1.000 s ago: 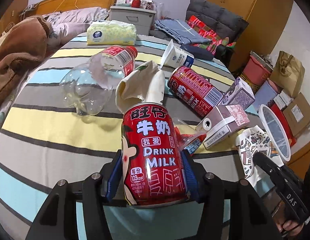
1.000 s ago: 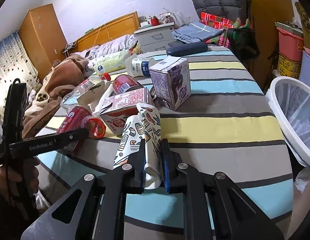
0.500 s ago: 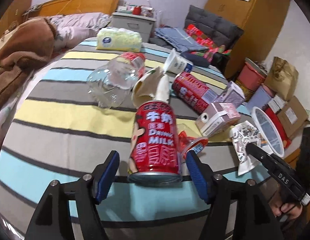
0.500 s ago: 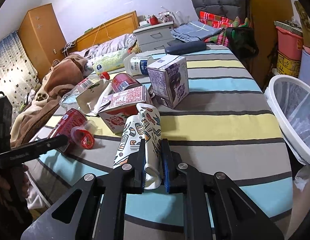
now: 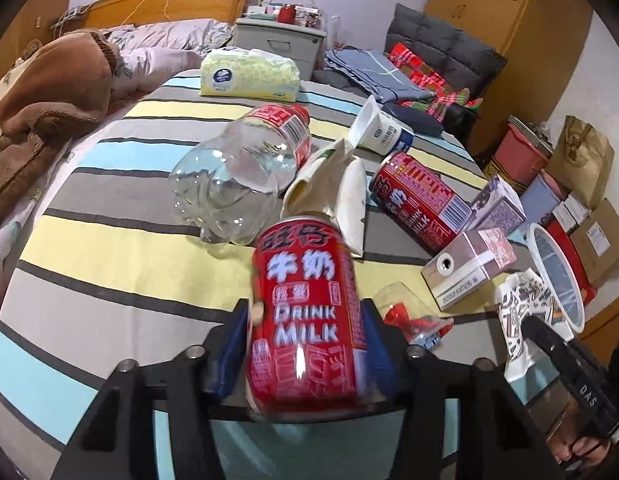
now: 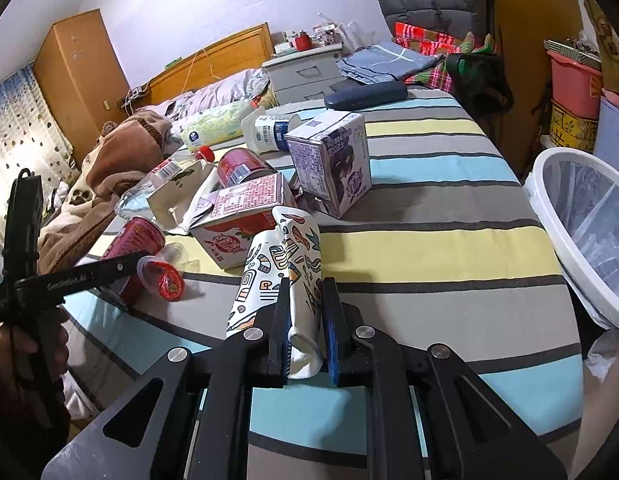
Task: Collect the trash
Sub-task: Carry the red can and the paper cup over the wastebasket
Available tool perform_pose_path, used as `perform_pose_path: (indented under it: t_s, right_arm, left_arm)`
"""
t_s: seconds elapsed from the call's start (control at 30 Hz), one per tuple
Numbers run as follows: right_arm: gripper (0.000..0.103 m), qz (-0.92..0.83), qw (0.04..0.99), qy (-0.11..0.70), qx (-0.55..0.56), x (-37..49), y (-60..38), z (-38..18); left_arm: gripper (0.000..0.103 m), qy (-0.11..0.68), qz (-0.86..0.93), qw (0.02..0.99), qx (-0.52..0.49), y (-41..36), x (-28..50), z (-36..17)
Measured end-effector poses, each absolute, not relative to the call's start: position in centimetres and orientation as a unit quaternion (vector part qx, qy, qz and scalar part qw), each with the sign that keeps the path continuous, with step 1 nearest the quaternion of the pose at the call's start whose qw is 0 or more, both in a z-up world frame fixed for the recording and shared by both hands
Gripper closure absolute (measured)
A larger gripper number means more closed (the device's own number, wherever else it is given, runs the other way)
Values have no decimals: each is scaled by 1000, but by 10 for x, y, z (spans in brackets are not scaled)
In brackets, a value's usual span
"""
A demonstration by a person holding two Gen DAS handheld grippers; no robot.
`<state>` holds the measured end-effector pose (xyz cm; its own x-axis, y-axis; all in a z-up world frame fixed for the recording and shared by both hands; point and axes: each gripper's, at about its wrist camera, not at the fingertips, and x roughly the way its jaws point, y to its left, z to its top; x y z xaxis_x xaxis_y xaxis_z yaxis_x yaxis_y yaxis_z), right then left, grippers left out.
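A red "Drink Milk" can point(image 5: 305, 300) stands between the blue pads of my left gripper point(image 5: 304, 320). Its jaws are closing and both pads press on the can's sides. My right gripper point(image 6: 305, 292) is shut on a crumpled patterned paper cup point(image 6: 277, 264), low over the striped bed cover point(image 6: 429, 248). Loose trash lies beyond: a clear plastic bottle point(image 5: 237, 176), a cream pouch point(image 5: 337, 188), a second red can point(image 5: 421, 200), a pink carton point(image 5: 469, 268), a purple carton point(image 6: 333, 168), a yogurt cup point(image 5: 381, 132) and a small red-lidded cup point(image 6: 165, 280). The white bin point(image 6: 549, 208) stands off the bed's right edge.
A yellow tissue pack point(image 5: 249, 76) and a brown blanket point(image 5: 49, 100) lie at the far left of the bed. A dark case point(image 6: 365, 96) sits at its far end. A grey nightstand point(image 6: 305, 72), boxes and a pink tub point(image 6: 573, 80) crowd the floor near the bin.
Half a second ago the left jaws stood wide apart around the can; now they have closed onto it again, and the gripper sits closer to it. The right gripper and cup have not moved.
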<state>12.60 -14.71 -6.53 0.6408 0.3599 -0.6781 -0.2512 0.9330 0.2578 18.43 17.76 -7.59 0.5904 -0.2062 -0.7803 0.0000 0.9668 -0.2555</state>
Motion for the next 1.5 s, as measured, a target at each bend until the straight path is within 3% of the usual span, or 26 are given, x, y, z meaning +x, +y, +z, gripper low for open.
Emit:
perform_pose_path:
  t_s: [0.7,1.5]
  right_arm:
    - [90,141,928,336,81,120,-181,-33]
    - [89,11,949,298,100,104,-311,-8]
  left_arm:
    - [50,389,-70,917,-49,113,148,-11]
    - [50,353,-224,907,44,-98,158,19]
